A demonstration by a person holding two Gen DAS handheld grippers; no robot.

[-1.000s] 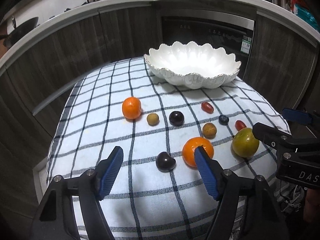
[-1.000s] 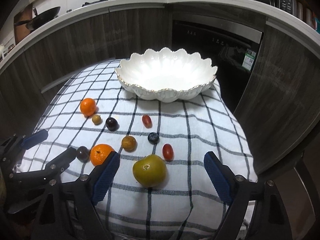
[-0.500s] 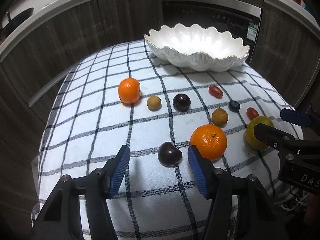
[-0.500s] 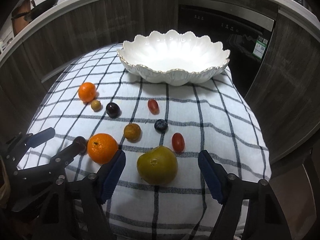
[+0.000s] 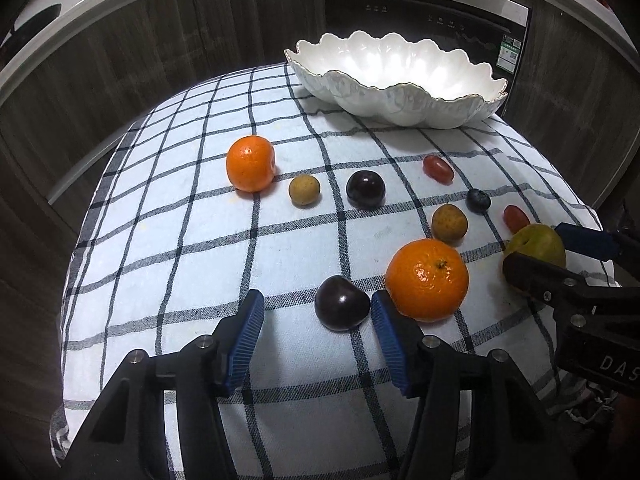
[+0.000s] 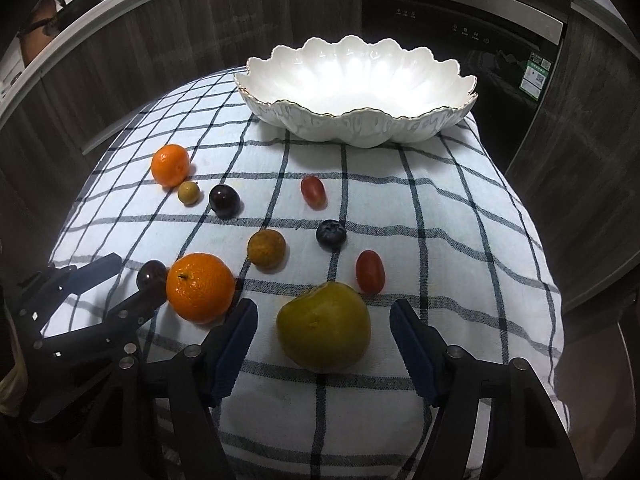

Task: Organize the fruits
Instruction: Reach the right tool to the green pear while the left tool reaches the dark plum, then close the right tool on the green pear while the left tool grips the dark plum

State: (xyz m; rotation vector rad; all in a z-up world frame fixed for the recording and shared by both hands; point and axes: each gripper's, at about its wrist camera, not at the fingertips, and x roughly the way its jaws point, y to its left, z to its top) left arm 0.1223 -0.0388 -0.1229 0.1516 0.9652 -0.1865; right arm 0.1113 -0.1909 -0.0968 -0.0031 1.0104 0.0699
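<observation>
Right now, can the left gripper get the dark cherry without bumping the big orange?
Probably yes. The dark cherry lies between the left gripper's open jaws, which have been closing. The big orange sits just outside, very close.

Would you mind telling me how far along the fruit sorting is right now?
Nothing is done yet: the white bowl is empty and all the fruit lies on the checked cloth. In hand: the left tool, closing, brackets the dark plum; the right tool, also closing, brackets the green fruit. Neither grips yet. Every fruit remains.
</observation>
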